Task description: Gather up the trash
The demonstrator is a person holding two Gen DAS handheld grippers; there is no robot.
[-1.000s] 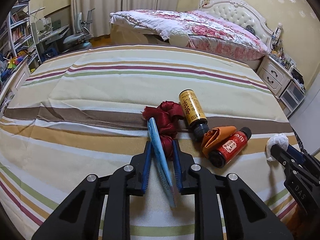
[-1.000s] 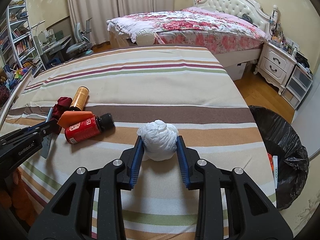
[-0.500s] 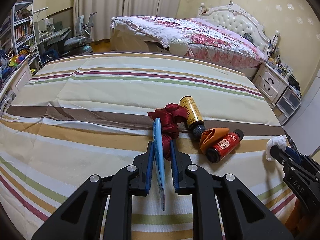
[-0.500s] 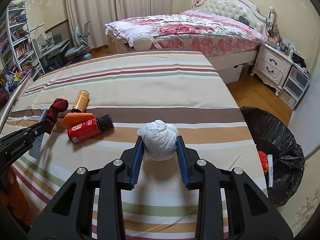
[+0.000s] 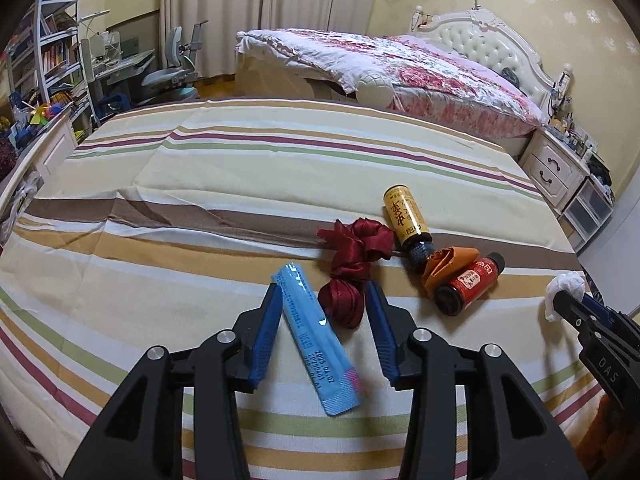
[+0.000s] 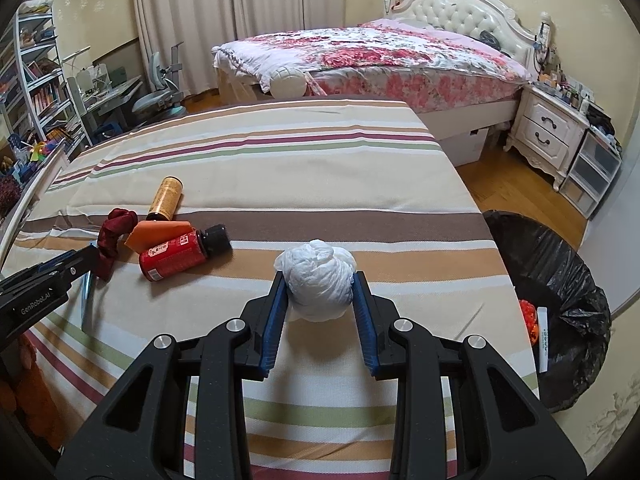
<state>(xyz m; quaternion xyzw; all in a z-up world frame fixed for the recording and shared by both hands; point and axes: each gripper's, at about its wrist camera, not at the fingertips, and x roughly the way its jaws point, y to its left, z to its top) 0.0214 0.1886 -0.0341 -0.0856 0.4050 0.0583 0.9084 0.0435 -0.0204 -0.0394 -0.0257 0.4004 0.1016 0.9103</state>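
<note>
1. Striped bed [image 5: 200, 184] carries the trash near its front edge.
2. Bin [image 6: 560, 280] stands off its right edge.
3. Right gripper [image 6: 320, 292] clamps a white wad [image 6: 318, 276].
4. Left gripper [image 5: 324, 300] is opening; blue packet [image 5: 316, 336] lies loose between its jaws.

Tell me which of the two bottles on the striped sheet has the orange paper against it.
The red bottle with the black cap; the orange paper lies against it. The gold bottle lies farther back.

The right gripper [image 6: 320, 292] clamps a white crumpled wad [image 6: 318, 280] above the striped tabletop [image 6: 320, 168]. A red bottle [image 6: 180, 254] lies to the left; a black-lined trash bin [image 6: 560, 280] stands right.
</note>
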